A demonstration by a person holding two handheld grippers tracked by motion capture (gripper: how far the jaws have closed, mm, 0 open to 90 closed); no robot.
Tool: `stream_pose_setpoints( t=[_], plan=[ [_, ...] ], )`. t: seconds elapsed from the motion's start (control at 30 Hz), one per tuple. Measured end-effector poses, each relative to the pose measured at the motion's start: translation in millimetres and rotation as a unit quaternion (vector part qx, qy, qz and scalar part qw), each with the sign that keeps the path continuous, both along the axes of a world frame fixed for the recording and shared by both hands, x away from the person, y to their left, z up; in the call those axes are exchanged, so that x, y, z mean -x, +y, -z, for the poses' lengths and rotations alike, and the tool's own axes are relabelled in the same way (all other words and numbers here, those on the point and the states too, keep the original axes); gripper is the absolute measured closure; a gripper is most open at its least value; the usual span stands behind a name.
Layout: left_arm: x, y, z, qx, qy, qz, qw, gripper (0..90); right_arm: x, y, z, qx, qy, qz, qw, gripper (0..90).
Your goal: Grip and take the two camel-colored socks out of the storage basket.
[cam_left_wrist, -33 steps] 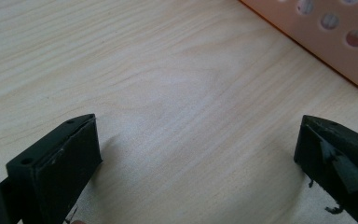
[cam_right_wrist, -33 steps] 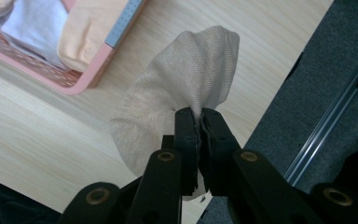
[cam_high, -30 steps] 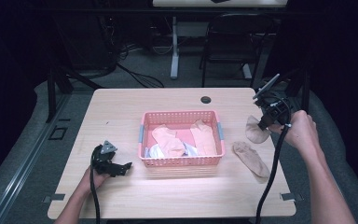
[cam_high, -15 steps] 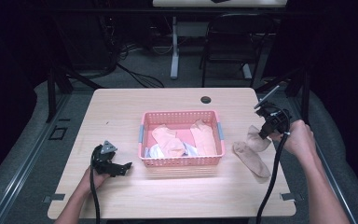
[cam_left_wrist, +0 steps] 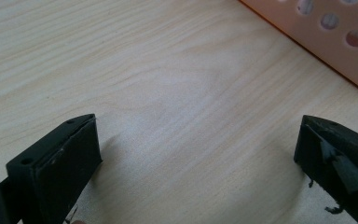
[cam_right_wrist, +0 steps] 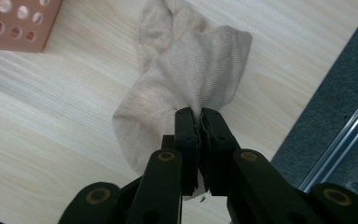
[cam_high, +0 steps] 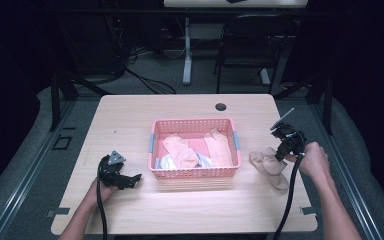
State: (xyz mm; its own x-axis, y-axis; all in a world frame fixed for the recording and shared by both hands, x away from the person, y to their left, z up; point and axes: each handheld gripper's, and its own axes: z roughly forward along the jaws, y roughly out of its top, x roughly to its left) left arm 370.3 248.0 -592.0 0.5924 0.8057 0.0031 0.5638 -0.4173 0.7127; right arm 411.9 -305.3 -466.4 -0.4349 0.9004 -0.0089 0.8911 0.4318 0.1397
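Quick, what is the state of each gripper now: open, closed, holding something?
Left gripper: open, nothing between its jaws, resting by the pink basket.
Right gripper: closed on a beige sock.

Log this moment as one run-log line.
right tongs: shut on beige sock, low over table | left tongs: open, empty, beside pink basket | basket: holds socks
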Motion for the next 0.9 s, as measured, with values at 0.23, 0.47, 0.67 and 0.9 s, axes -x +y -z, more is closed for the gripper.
stream_pose_setpoints(
  t=[0.23, 0.47, 0.67, 0.9],
  plan=[
    [-0.1, 0.1, 0.0, -0.001, 0.0, 0.001, 1.0, 0.0, -4.2, -2.9, 29.5, -0.013, 0.02, 0.013, 0.9996, 85.5],
    [0.0, 0.0, 0.0, 0.0, 0.0, 0.0, 1.0, 0.0, -7.9, -3.8, 48.7, -0.018, 0.04, 0.013, 0.999, 85.1],
    [-0.1, 0.1, 0.0, 0.0, 0.0, 0.001, 1.0, 0.0, -5.9, -0.5, 52.2, -0.017, 0.036, 0.016, 0.9991, 75.7],
    [0.0, 0.0, 0.0, 0.0, 0.0, 0.0, 1.0, 0.0, 6.3, 0.1, 33.4, -0.024, 0.005, 0.015, 0.9996, 33.8]
  ],
)
